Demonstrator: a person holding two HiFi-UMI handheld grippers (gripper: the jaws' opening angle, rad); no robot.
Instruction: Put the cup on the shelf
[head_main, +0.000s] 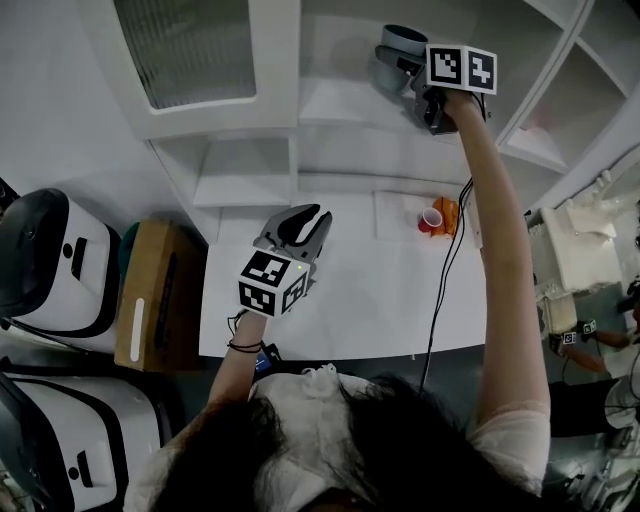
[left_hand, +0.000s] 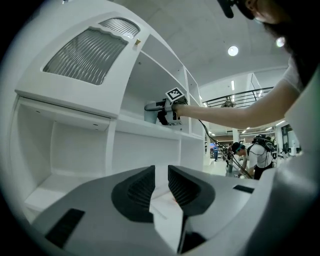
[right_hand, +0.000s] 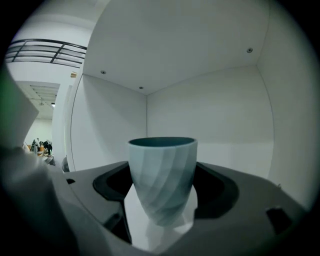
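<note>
A tall white shelf unit (head_main: 250, 120) with open compartments and a ribbed glass door fills the far side of the head view, and a white table (head_main: 370, 300) stands against its foot. On the floor to the left are two rounded black-and-white machines (head_main: 50, 265), with a brown cardboard box (head_main: 150, 295) between the upper one and the table. The person's right arm reaches up and forward to an upper compartment, and a black cable (head_main: 445, 270) trails down along it. There the right gripper (head_main: 405, 65) is clamped on the pale blue-grey faceted cup (head_main: 400, 45). In the right gripper view, the cup (right_hand: 162, 175) stands upright between the two jaws, which press on its sides, with the compartment's white walls (right_hand: 210, 115) behind it. Its base sits low over the shelf board, but whether it rests there cannot be told. From the left gripper view, the cup (left_hand: 150, 114) and right gripper (left_hand: 165, 112) show at the front edge of that compartment (left_hand: 90, 130). The left gripper (head_main: 300, 225) hovers over the table, well below the cup. Its jaws (left_hand: 161, 185) are only narrowly apart, with nothing between them. Near the table's far right edge sit a small red cup (head_main: 431, 220) and an orange object (head_main: 446, 213), touching each other.
</note>
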